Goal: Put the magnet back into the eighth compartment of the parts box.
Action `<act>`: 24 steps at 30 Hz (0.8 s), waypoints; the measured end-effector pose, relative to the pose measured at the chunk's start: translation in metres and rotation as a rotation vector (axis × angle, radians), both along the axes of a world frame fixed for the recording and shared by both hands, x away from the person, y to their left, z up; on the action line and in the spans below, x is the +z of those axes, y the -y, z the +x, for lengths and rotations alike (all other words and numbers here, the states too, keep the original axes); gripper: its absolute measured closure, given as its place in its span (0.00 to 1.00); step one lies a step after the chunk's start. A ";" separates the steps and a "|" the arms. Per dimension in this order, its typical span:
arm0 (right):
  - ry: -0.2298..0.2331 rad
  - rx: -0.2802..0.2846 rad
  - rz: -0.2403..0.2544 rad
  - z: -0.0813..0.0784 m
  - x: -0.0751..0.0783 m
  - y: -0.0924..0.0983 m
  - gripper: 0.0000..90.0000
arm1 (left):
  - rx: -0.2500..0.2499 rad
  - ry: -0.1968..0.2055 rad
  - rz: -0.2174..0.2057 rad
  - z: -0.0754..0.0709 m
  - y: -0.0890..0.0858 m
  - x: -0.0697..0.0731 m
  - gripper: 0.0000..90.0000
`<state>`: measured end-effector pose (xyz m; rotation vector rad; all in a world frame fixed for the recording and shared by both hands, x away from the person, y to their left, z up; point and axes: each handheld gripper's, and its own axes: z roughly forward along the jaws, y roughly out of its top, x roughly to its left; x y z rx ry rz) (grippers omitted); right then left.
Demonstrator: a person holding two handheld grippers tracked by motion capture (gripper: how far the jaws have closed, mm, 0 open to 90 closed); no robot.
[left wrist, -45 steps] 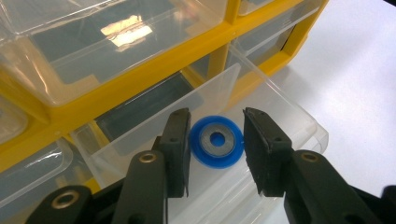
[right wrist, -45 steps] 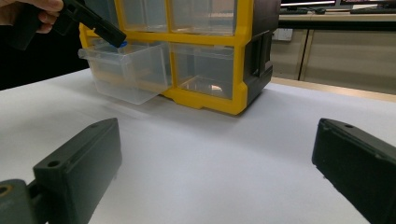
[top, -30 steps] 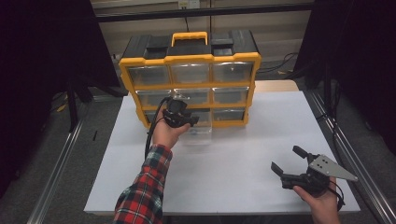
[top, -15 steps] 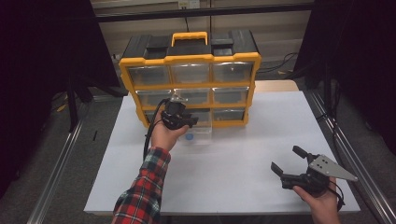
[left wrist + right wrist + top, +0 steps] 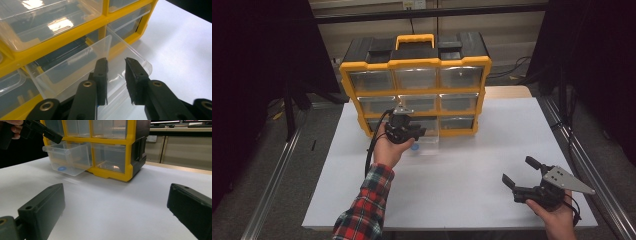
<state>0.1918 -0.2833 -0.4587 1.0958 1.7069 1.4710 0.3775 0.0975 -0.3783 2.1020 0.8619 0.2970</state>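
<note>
Two hand-held tools show from above, the left gripper [image 5: 414, 134] over the pulled-out clear drawer [image 5: 428, 142] in the yellow organizer [image 5: 414, 65]'s bottom row, the right gripper [image 5: 520, 172] spread wide, well apart; its own view shows the left jaws, just closing, narrowly parted with nothing pinched; the right gripper view shows a blue piece [image 5: 61, 168] inside that drawer.

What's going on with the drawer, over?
Left hand-held gripper closing above pulled-out clear drawer, nothing gripped. Right hand-held gripper open, idle. Blue piece inside.
</note>
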 end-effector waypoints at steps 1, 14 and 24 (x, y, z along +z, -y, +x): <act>-0.002 0.002 0.000 0.000 0.000 0.000 0.01 | 0.012 0.004 -0.030 -0.001 0.002 -0.002 0.81; 0.002 -0.008 0.001 -0.002 0.000 0.002 0.01 | -0.013 0.010 -0.049 -0.011 0.000 -0.004 0.87; -0.001 -0.008 0.000 -0.001 0.000 0.001 0.01 | -0.014 0.014 -0.062 -0.018 -0.003 -0.006 0.90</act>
